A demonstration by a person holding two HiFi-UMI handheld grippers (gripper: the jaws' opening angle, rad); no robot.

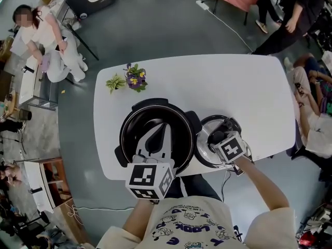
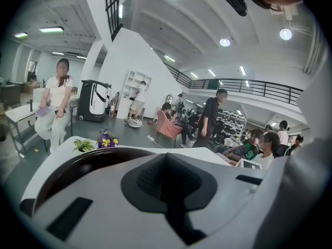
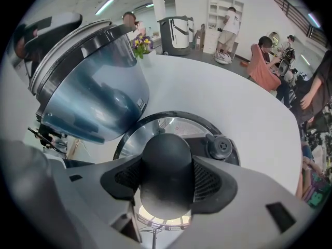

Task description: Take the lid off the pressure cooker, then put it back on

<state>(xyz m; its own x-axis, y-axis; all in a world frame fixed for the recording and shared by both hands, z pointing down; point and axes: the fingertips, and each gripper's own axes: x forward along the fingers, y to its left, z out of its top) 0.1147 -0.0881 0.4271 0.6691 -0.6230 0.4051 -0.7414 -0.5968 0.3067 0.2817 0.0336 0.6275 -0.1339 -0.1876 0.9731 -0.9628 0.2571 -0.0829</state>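
Right gripper view: the right gripper point(image 3: 166, 180) clamps the black knob point(image 3: 166, 157) of the lid point(image 3: 174, 124). The lid is just right of the open pressure cooker point(image 1: 130, 139), at the white table's point(image 1: 223, 87) near edge. The jaws of the left gripper point(image 1: 157, 139) are pressed together, empty, over the cooker's mouth.

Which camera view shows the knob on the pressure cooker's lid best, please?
The right gripper view: the knob fills the centre, clamped by the right gripper. The head view shows only the lid, its knob hidden beneath that gripper. The left gripper view misses it.
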